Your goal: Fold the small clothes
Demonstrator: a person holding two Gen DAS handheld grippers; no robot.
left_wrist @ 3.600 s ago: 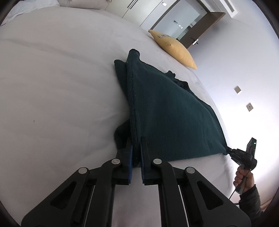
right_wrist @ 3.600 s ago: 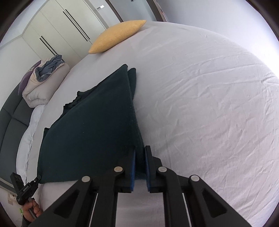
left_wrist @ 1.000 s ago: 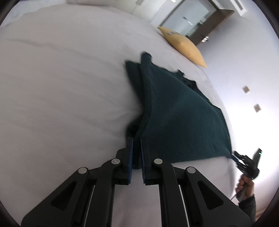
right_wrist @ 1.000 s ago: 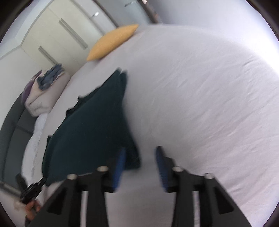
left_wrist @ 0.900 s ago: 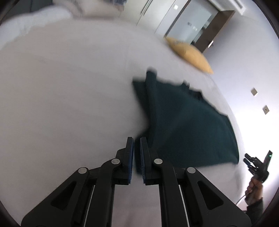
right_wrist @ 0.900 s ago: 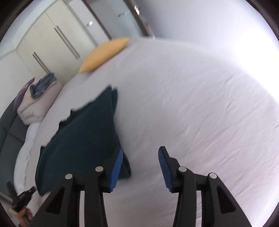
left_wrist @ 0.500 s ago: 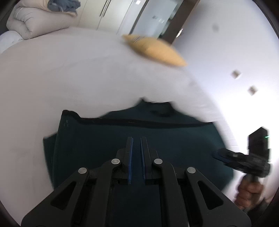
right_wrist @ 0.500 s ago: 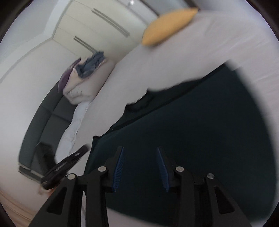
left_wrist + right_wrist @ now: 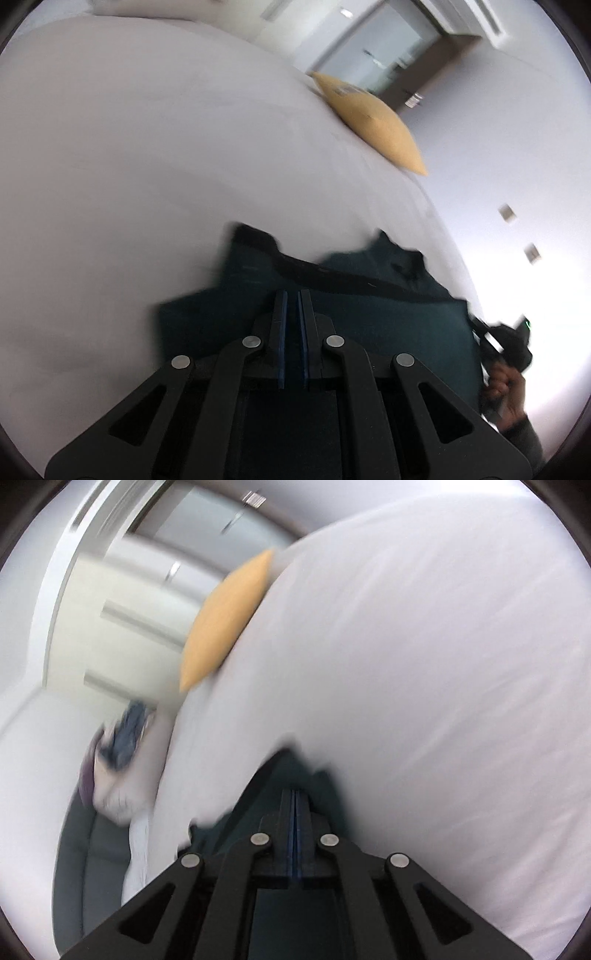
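Left gripper (image 9: 291, 306): blue-padded fingers nearly together with a thin slit between them, nothing visibly caught in the slit; it hovers over the middle of the dark teal garment (image 9: 369, 317), whereas a second ago it gripped the garment's near corner. Right gripper (image 9: 296, 805): pads pressed flat together with no gap; a half second earlier they stood spread over the cloth, and whether a fold of fabric is now nipped between them cannot be told through the motion blur. In the left view the right gripper also appears at the garment's right edge, its holder's hand (image 9: 506, 384) below it. Dark teal garment: lies on the white bed sheet (image 9: 147, 166), directly under both tools; its far hem with a darker band runs crosswise, where before it stretched away lengthwise, so both tools have let go of the end corners and come round to a long side. Judgement: one fold is laid and a fresh hold for the next fold is being set up; task partway. Beyond the garment: bare sheet, lightly wrinkled. Farther: mustard-yellow cushion (image 9: 373, 122) at the bed's far edge. Farthest, right view: a bundle of pale bedding with a blue cloth on top (image 9: 122, 746), and white wardrobe doors (image 9: 122, 602), all smeared by camera motion.
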